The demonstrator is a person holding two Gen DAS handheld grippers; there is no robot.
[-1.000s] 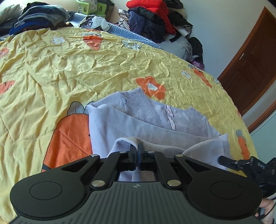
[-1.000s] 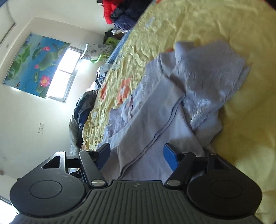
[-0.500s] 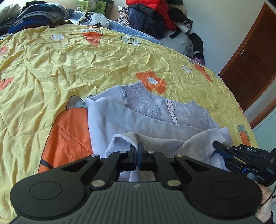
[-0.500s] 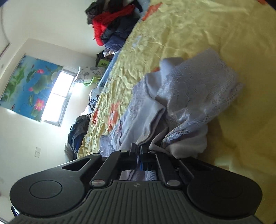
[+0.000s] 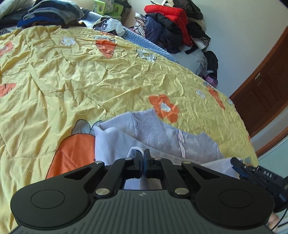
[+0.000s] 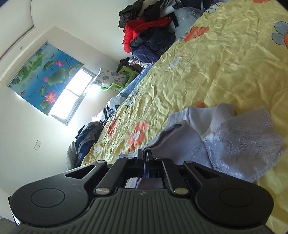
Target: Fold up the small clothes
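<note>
Looking along my left hand-held gripper [image 5: 143, 153], I see its 2 fingers pressed together on a white hem of the pale lilac garment [image 5: 156, 133], which is lifted slightly at that spot. My right hand-held gripper [image 6: 144, 154] is likewise clamped on an edge of the same garment; its jaws have just been closing, and the cloth sits pinched between them. In the left wrist view this right tool shows at the lower right edge [image 5: 252, 171], just beside the garment's near corner.

The garment lies on the yellow bedspread [image 5: 81, 75], near the side of the bed closest to me, partly over a large orange patch [image 5: 72, 154] of the print and just below an orange flower [image 5: 164, 107]. It has a lace panel and a narrow white placket down the front. From the right wrist view the cloth is bunched, with a lacy fold [image 6: 248, 142] raised off the bed to the right of the jaws; that part is blurred.

Beyond the bed I can see a heap of dark clothes with a red jacket [image 5: 167, 14] on it, a brown door [image 5: 266, 93] at the right, and, in the right wrist view, a window [image 6: 72, 93] beside a lotus picture [image 6: 43, 77].
</note>
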